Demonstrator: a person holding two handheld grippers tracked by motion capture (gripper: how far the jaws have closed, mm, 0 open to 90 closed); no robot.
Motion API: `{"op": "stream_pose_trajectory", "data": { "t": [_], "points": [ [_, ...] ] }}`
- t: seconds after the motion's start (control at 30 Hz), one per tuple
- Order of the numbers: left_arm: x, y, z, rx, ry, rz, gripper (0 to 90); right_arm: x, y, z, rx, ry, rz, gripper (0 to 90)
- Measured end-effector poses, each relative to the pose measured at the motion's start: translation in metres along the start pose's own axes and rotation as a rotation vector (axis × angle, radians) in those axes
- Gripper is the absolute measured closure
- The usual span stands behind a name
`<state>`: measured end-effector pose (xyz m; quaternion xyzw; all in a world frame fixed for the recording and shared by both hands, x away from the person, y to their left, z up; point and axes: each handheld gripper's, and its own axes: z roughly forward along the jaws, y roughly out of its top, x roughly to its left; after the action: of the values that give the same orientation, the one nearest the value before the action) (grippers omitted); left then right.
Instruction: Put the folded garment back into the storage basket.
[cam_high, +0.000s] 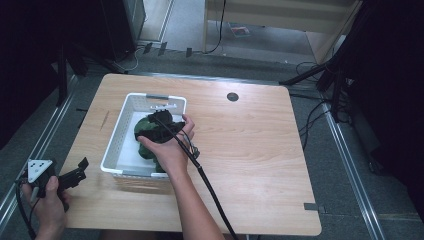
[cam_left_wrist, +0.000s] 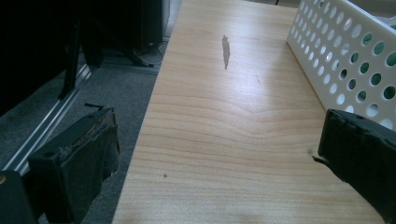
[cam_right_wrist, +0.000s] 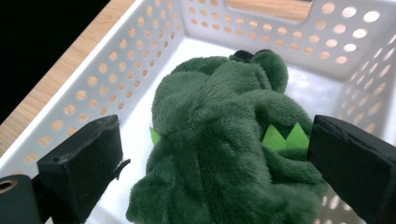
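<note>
Your right gripper (cam_right_wrist: 215, 154) hangs spread either side of the green plush toy (cam_right_wrist: 219, 140) in the white basket (cam_high: 116, 137), so closing looks next, while your left gripper (cam_left_wrist: 210, 154) idles apart.

A dark green plush toy (cam_right_wrist: 219, 140) of thick, shaggy pile lies slumped on the floor of a white perforated plastic basket (cam_high: 116, 135), bright lime-green felt spikes showing at its flanks (its face is turned away, so its kind cannot be told). The rectangular basket sits upright on the left half of a light wooden table (cam_high: 260, 150), handle cut-outs in its short ends.
</note>
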<state>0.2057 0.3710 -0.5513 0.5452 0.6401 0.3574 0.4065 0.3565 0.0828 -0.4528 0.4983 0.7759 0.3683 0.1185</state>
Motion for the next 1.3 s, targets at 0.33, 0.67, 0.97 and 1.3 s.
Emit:
{"op": "stream_pose_trajectory", "data": {
  "t": [0.33,0.67,0.97,1.3],
  "points": [
    [0.000,0.000,0.000,-0.004,0.002,0.000,0.0,-0.012,0.003,-0.025,-0.038,-0.007,-0.013,2.5],
    [-0.001,0.000,0.000,-0.002,0.003,0.003,0.0,-0.042,-0.003,-0.050,-0.070,-0.046,-0.001,1.1],
    [-0.001,0.000,0.000,0.000,0.003,0.005,0.0,-0.076,-0.017,-0.071,-0.115,-0.112,0.022,0.0],
    [-0.002,0.000,0.000,0.000,0.003,0.010,0.0,-0.108,-0.034,-0.095,-0.150,-0.158,0.047,0.0]
  ]
}}
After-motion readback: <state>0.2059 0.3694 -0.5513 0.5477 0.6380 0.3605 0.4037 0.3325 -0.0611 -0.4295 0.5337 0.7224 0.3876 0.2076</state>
